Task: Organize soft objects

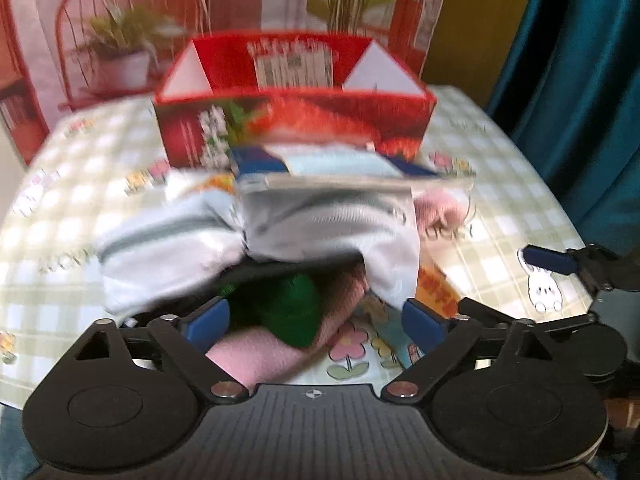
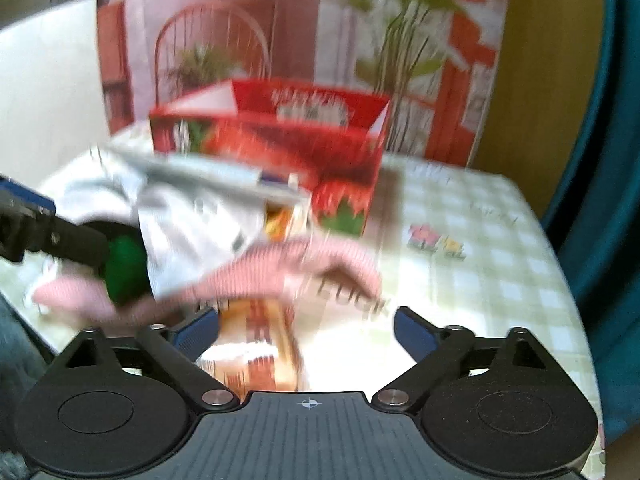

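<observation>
A heap of soft things lies on the checked tablecloth [image 1: 500, 184]: a white cloth with grey stripes [image 1: 328, 224] on top, a green fuzzy piece [image 1: 280, 312] and a pink cloth [image 1: 256, 356] under it. My left gripper [image 1: 316, 324] stands open over the heap's near edge, with the green piece and pink cloth between its blue fingers. In the right wrist view my right gripper [image 2: 308, 332] is open above an orange packet [image 2: 260, 356], just below the pink cloth [image 2: 280, 272]. The white cloth [image 2: 192, 216] and green piece [image 2: 124, 268] lie to its left. Both views are blurred.
An open red box with strawberry print [image 1: 296, 128] stands behind the heap, also seen as the red box [image 2: 340, 160]. A blue packet [image 1: 332, 160] leans against it. A printed backdrop [image 1: 120, 40] closes the far side, and a teal curtain [image 1: 580, 80] hangs on the right.
</observation>
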